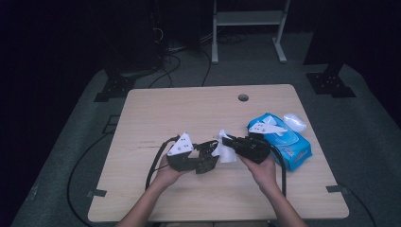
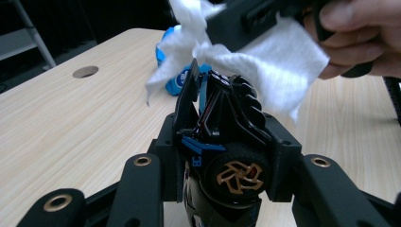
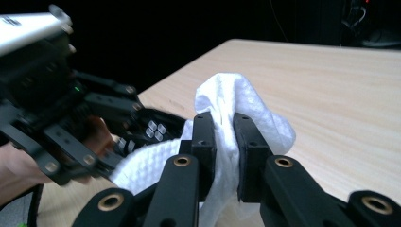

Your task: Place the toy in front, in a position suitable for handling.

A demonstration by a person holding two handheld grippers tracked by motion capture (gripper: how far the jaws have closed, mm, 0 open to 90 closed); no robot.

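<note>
While the right gripper (image 3: 222, 142) fingers pinch a crumpled wet wipe (image 3: 246, 101), the left gripper (image 2: 215, 111) fingers clamp a black toy car (image 2: 227, 137) nose-up; bare bench (image 1: 189, 104) lies beyond.

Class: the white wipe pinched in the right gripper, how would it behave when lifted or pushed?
Probably floppy: the wipe folds and droops around the right gripper. Likely very light, since a thin pinch holds it. Pushed against the toy car, it would probably crumple rather than slide.

No text can be read; the wipes pack (image 1: 289, 143) label is too blurred.
</note>
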